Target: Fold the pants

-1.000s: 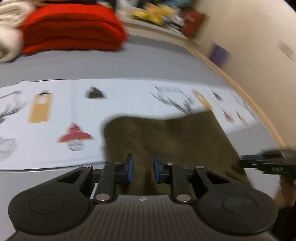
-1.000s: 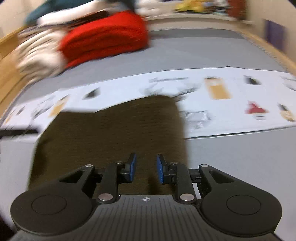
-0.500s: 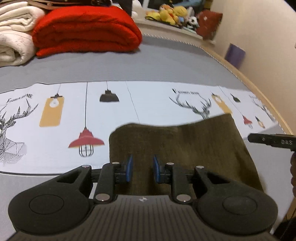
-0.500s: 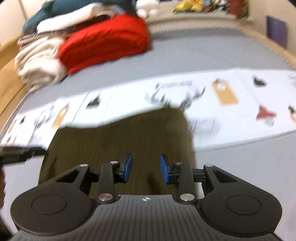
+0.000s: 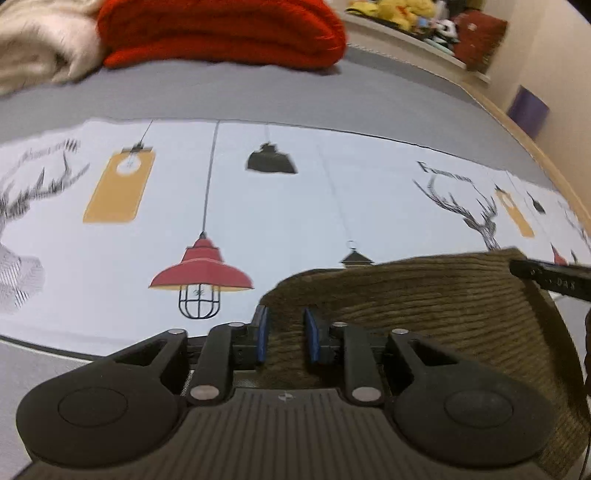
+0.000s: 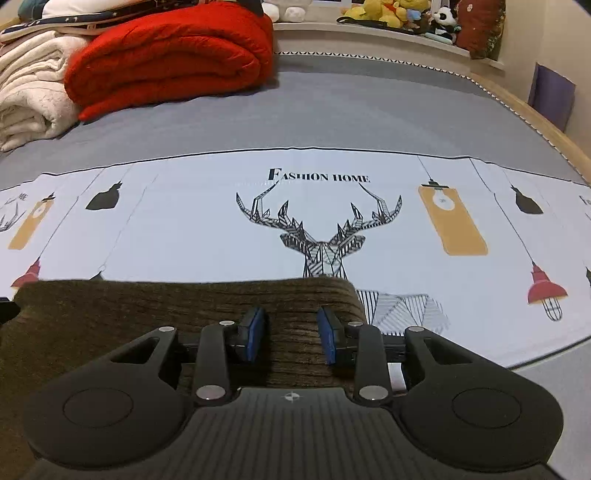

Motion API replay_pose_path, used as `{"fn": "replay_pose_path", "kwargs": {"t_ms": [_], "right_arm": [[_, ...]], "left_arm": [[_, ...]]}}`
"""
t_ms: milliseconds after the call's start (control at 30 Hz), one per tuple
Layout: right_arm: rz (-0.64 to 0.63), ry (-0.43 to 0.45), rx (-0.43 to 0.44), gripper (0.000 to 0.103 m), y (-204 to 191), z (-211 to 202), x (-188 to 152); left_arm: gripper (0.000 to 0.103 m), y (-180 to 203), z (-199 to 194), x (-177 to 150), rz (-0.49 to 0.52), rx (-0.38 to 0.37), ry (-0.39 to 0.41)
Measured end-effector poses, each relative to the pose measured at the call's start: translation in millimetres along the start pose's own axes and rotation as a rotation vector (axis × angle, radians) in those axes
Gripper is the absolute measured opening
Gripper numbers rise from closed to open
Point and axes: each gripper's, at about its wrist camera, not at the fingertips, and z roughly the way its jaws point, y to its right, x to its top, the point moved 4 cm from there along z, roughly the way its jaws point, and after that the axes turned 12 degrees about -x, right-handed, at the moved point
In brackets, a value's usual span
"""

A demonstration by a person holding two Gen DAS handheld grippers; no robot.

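Bed (image 6: 332, 110) w/ grey sheet; white printed band (image 6: 207, 236) across it: deer head, hanging lamps, text "FASHION HOME". Far end, left: red quilt (image 6: 170, 55), folded, beside cream blanket (image 6: 29, 92), rolled; more bedding stacked above, partly cut off. Wooden frame (image 6: 554, 129) along bed's right edge. Ledge (image 6: 369, 29) behind bed w/ plush toys (image 6: 388, 11) and dark red cushion (image 6: 480, 26). Beige wall (image 6: 569, 44) at right; purple panel (image 6: 550, 96) leans against it. Light warm, dim; left view blurred.
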Motion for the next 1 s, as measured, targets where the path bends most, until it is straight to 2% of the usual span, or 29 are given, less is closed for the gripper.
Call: {"fn": "replay_pose_path", "kwargs": {"t_ms": [67, 200, 300, 433, 467, 533, 567, 667, 700, 767, 800, 867, 900, 933, 1000], "right_arm": [[0.006, 0.002, -0.004, 0.029, -0.3, 5.9, 0.6], [0.011, 0.001, -0.008, 0.029, -0.2, 9.2, 1.9], [0.04, -0.014, -0.004, 0.029, 4.8, -4.7, 7.5], [0.041, -0.006, 0.088, 0.044, 12.4, -46.2, 13.1], [0.024, -0.006, 0.117, 0.046, 12.9, -56.6, 10.8], [-0.025, -0.038, 0.152, 0.049, 12.1, -70.9, 0.1], [-0.063, -0.073, 0.153, 0.049, 11.3, -72.7, -10.1], [-0.152, -0.193, 0.095, 0.048, 15.6, -61.5, -45.5], [-0.168, -0.223, 0.07, 0.048, 21.0, -61.8, -56.5], [-0.157, -0.222, 0.07, 0.048, 30.2, -75.8, -63.0], [-0.147, -0.214, 0.096, 0.048, 33.1, -84.4, -64.5], [-0.168, -0.218, 0.152, 0.049, 33.6, -97.5, -74.5], [-0.206, -0.24, 0.15, 0.049, 32.2, -97.5, -83.4], [-0.31, -0.264, 0.102, 0.051, 28.5, -95.1, -107.2], [-0.314, -0.246, 0.084, 0.054, 30.3, -98.2, -112.1]], "left_arm": [[0.039, -7.7, 1.7, 0.3, -0.036, -0.01, 0.0], [0.035, -5.5, -11.2, 6.0, -0.042, -0.019, 0.009], [0.034, 15.6, -38.0, 13.2, 0.043, -0.045, 0.043], [0.034, 40.6, -67.9, 6.5, 0.198, -0.178, 0.046], [0.034, 42.8, -67.3, -0.2, 0.24, -0.178, 0.02], [0.036, 37.4, -48.9, -21.6, 0.3, -0.115, -0.106], [0.038, 32.8, -41.9, -32.3, 0.312, -0.091, -0.136], [0.035, 35.4, -59.6, -29.3, 0.268, -0.088, -0.104], [0.035, 41.3, -70.8, -27.8, 0.28, -0.107, -0.08], [0.035, 54.8, -85.7, -32.6, 0.325, -0.162, -0.061], [0.035, 58.4, -85.6, -40.2, 0.344, -0.175, -0.091], [0.035, 57.5, -70.4, -64.3, 0.375, -0.146, -0.206], [0.036, 59.3, -66.3, -77.4, 0.427, -0.12, -0.217], [0.036, 64.5, -68.3, -82.6, 0.474, -0.102, -0.201], [0.037, 75.7, -79.3, -80.3, 0.486, -0.06, -0.214]]}}
